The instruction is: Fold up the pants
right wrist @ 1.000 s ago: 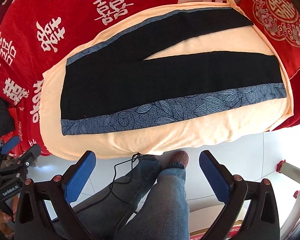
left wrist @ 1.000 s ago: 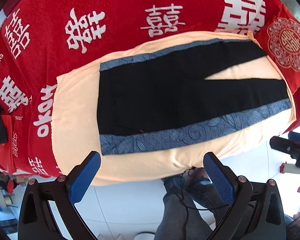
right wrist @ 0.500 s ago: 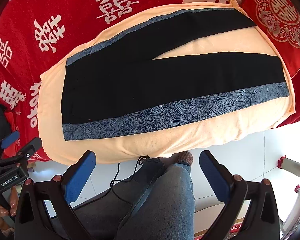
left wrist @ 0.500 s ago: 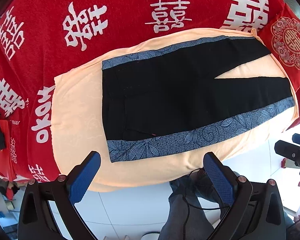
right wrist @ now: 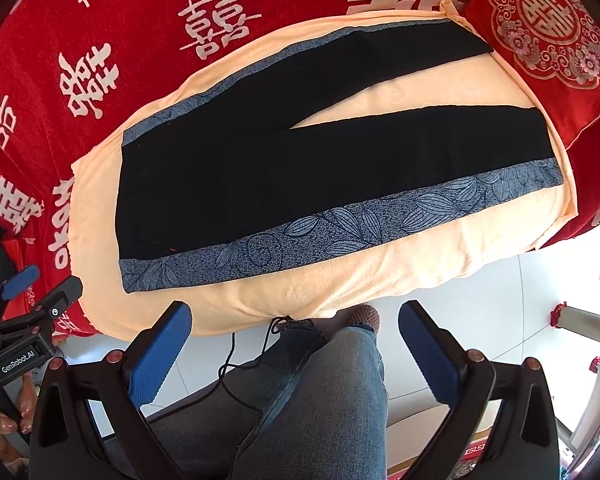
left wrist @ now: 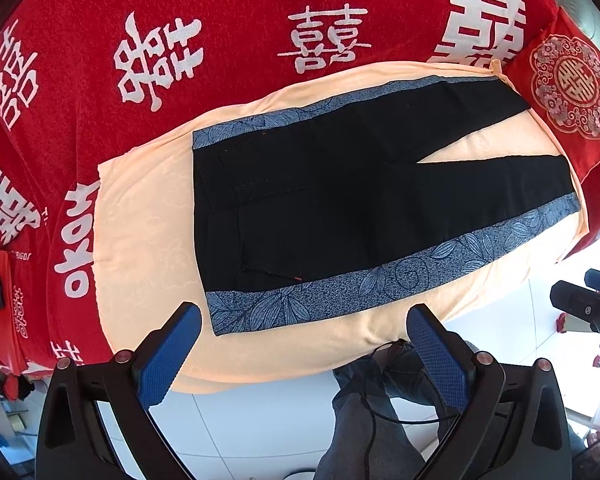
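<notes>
Black pants (left wrist: 340,200) (right wrist: 260,168) with blue leaf-print side stripes lie flat on a peach cloth (left wrist: 148,216) (right wrist: 380,272), waistband to the left, two legs spread in a V to the right. My left gripper (left wrist: 304,320) hovers open above the near edge, by the waistband's near corner, holding nothing. My right gripper (right wrist: 296,316) is open too, held above the near edge of the cloth below the middle of the near leg. Neither touches the pants.
A red blanket (left wrist: 220,20) with white characters covers the bed. A red embroidered cushion (left wrist: 572,92) (right wrist: 548,24) sits by the leg ends. A person's jeans-clad legs (right wrist: 320,392) and a cable stand at the near edge on white floor tiles (left wrist: 240,420).
Both grippers have moved forward toward the bed, so the pants sit lower and larger in both views. Both stay open.
</notes>
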`<state>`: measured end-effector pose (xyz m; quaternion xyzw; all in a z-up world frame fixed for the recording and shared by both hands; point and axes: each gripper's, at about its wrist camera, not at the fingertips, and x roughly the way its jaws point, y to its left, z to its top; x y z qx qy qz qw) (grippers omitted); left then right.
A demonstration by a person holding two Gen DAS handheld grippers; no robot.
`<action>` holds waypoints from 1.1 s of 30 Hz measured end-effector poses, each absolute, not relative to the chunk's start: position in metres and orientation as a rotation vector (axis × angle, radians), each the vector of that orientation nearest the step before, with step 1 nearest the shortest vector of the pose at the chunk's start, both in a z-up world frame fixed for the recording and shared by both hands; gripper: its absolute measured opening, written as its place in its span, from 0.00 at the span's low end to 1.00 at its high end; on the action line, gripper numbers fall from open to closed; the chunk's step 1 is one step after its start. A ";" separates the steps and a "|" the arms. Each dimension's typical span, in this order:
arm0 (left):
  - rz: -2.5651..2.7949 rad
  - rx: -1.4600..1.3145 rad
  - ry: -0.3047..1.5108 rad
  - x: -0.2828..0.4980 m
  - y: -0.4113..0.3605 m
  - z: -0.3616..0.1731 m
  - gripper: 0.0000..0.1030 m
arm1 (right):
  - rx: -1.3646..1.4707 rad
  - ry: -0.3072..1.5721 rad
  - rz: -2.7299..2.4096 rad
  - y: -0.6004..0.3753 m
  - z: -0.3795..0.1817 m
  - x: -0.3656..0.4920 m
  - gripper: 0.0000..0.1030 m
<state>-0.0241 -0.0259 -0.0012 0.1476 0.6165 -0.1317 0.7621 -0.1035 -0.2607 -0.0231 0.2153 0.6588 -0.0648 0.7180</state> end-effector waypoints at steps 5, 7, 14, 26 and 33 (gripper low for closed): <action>-0.284 0.332 1.339 -0.027 -0.027 -0.001 1.00 | 0.482 1.462 -0.146 -0.261 -0.024 -0.108 1.00; -0.285 0.332 1.340 -0.027 -0.028 -0.001 1.00 | 0.486 1.459 -0.148 -0.262 -0.023 -0.109 1.00; -0.288 0.333 1.331 -0.027 -0.030 0.000 1.00 | 0.497 1.449 -0.152 -0.265 -0.022 -0.109 1.00; -0.283 0.292 1.342 -0.022 -0.019 -0.003 1.00 | 0.485 1.453 -0.153 -0.260 -0.023 -0.109 1.00; -0.283 0.282 1.386 -0.027 -0.018 -0.015 1.00 | 0.495 1.495 -0.142 -0.257 -0.036 -0.115 1.00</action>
